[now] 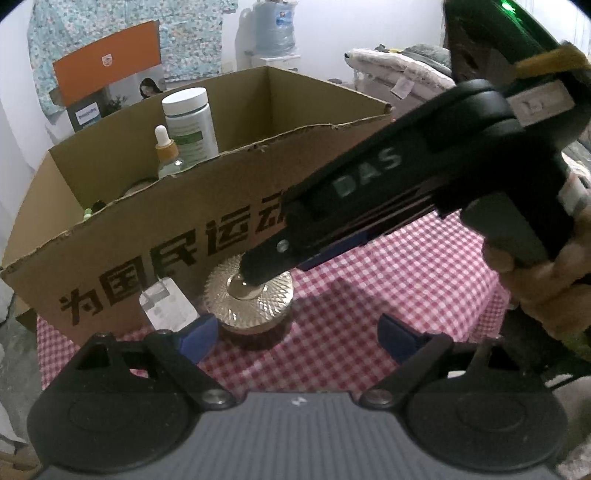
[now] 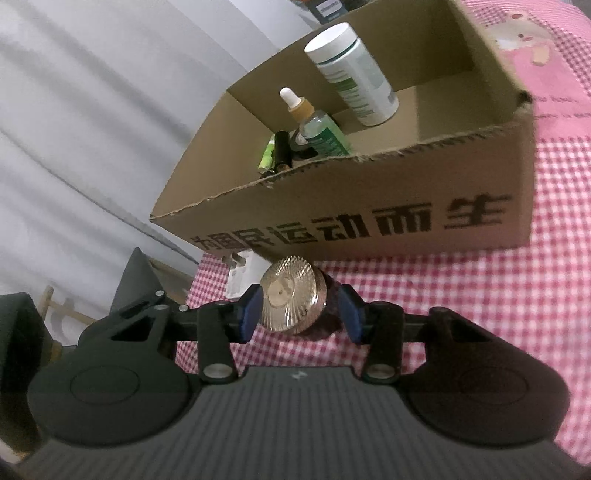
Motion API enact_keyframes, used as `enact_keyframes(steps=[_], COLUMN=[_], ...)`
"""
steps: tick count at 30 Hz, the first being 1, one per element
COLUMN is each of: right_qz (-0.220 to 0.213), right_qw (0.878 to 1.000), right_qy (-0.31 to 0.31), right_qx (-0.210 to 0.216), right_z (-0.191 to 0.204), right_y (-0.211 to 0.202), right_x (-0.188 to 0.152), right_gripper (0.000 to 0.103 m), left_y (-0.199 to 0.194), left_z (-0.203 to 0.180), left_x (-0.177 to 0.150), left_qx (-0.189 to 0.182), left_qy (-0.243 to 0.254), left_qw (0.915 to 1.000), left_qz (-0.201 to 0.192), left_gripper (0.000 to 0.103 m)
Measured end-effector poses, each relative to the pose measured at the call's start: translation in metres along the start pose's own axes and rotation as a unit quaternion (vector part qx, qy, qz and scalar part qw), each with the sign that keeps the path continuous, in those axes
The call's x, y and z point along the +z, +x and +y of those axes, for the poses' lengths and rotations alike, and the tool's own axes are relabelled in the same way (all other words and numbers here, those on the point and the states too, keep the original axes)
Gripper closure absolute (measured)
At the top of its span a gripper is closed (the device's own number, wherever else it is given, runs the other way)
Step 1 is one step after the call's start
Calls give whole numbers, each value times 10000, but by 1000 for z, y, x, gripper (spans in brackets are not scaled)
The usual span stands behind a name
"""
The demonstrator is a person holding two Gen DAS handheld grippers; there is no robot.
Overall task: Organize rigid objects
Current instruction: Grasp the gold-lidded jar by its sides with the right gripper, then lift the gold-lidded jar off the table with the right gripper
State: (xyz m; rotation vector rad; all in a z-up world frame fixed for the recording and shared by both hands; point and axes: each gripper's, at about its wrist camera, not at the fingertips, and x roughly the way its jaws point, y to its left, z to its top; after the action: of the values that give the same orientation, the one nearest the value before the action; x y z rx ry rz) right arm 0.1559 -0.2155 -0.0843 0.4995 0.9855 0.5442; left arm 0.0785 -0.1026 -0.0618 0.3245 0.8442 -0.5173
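Observation:
A dark jar with a ribbed gold lid [image 1: 248, 291] [image 2: 291, 301] stands on the checked cloth in front of the cardboard box [image 1: 207, 225] [image 2: 369, 206]. My right gripper [image 2: 301, 314] has its blue pads on either side of the jar, touching or nearly touching it; in the left wrist view it reaches in from the upper right [image 1: 280, 258] over the lid. My left gripper [image 1: 295, 338] is open and empty, just in front of the jar. The box holds a white-capped bottle [image 2: 351, 74], a dropper bottle [image 2: 314, 125] and small tubes [image 2: 275, 153].
A small white box [image 1: 166, 304] [image 2: 240, 275] lies left of the jar against the cardboard box. The red-and-white checked cloth [image 1: 388, 288] covers the table. An orange-topped carton [image 1: 107, 62] and a water jug [image 1: 275, 26] stand behind.

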Motion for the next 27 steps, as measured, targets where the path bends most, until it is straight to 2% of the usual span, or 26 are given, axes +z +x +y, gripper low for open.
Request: enact_keyframes(steps=[3, 9, 27], right_qz=[103, 186, 0], right_qw=[9999, 9997, 9994], right_qy=[-56, -95, 172], right_qx=[-15, -99, -316], right_z=[1, 1, -27], right_y=[13, 22, -15], right_x=[6, 10, -6], right_gripper=[59, 58, 56], left_y=[5, 6, 10], left_z=[1, 2, -34], left_x=[2, 3, 14], left_qx=[67, -54, -449], left_qy=[17, 23, 505], left_qw=[10000, 9999, 9976], left_qz=[-10, -85, -179], left_gripper=[9, 9, 9])
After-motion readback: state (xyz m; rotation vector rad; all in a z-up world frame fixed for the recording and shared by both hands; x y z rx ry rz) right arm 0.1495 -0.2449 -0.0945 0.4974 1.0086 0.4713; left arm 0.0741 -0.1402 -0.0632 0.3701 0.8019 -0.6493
